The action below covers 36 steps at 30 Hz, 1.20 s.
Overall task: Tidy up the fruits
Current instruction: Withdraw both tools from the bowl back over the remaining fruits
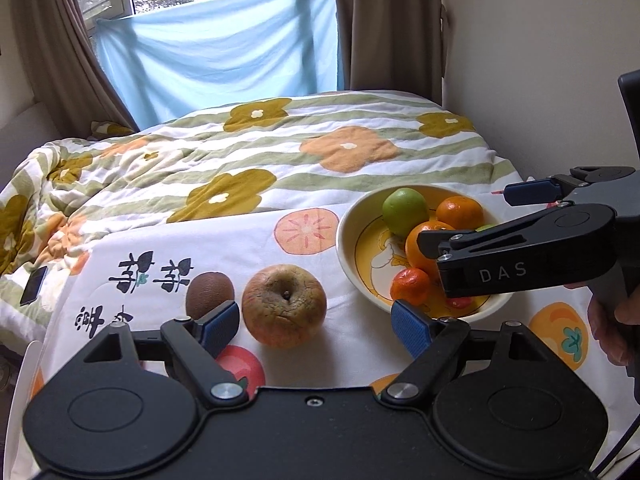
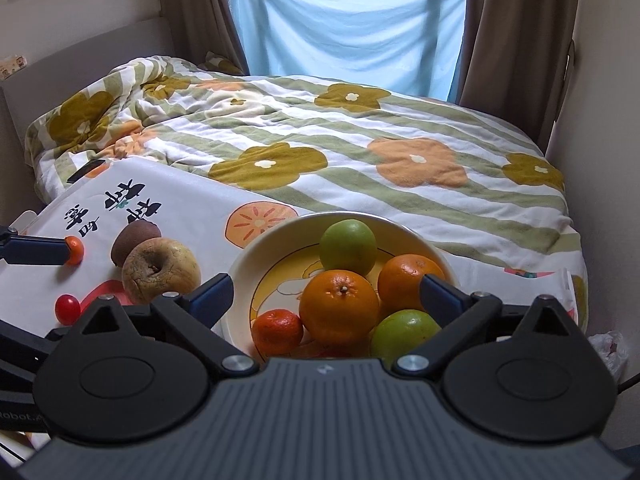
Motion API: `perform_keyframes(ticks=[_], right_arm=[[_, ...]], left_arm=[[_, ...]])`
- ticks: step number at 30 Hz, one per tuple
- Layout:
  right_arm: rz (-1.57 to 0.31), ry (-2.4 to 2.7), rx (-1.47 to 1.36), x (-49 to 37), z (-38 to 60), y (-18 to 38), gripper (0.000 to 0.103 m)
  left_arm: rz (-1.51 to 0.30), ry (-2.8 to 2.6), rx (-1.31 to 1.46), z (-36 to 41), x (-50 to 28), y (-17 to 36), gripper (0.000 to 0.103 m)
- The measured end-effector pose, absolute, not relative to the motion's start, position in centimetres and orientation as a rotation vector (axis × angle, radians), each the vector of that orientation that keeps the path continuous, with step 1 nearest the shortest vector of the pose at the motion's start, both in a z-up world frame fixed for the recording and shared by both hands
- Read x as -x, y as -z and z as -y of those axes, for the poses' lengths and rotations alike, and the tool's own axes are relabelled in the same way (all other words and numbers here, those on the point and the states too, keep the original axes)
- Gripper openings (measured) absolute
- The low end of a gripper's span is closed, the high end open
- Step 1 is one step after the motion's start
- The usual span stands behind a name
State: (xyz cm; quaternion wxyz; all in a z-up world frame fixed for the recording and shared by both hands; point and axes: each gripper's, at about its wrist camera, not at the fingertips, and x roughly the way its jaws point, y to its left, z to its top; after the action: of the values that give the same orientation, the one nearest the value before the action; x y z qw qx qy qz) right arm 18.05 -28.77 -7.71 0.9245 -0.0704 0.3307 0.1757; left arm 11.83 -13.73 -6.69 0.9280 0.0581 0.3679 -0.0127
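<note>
Quilted cotton, striped green and flowered, covered the bed (image 2: 360,152); a smooth printed cloth (image 1: 240,248) lay over the worktop at its foot. On that cloth sat a round glazed bowl (image 2: 240,280) holding a big dimpled orange (image 2: 339,307), two green fruits, another orange and a small mandarin (image 2: 277,330). Left of the bowl, a wrinkled russet apple (image 1: 284,306) rested against a fuzzy brown kiwi (image 1: 209,292). The left tongs (image 1: 316,326) gaped around the apple, empty. The right tongs (image 2: 326,294) hovered spread over the bowl, gripping nothing. A glossy cherry tomato (image 2: 67,309) lay nearby.
</note>
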Motion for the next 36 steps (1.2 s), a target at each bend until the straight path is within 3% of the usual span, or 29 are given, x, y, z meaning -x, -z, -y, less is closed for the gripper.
perform_keyframes(ticks=[15,30,34,36], right_arm=[[-0.683,-0.413,0.03,-13.8,24.8,5.0,0.103],[-0.748,-0.308,0.009,-10.5,19.7,9.2,0.103],[-0.766,-0.272,0.003,-10.2,18.7,10.6,0.103],[-0.774,-0.255,-0.01,-10.1,18.4,11.2,0.103]], left_arm=[[-0.692,-0.115,-0.058,6.9,-6.0,4.8,0.092],[-0.78,0.018,-0.127,2.4,-6.4,10.4,0.091],[-0.806,0.088,-0.156,2.0,-7.6,12.2,0.082],[-0.822,0.114,-0.17,1.8,-8.2,13.1,0.07]])
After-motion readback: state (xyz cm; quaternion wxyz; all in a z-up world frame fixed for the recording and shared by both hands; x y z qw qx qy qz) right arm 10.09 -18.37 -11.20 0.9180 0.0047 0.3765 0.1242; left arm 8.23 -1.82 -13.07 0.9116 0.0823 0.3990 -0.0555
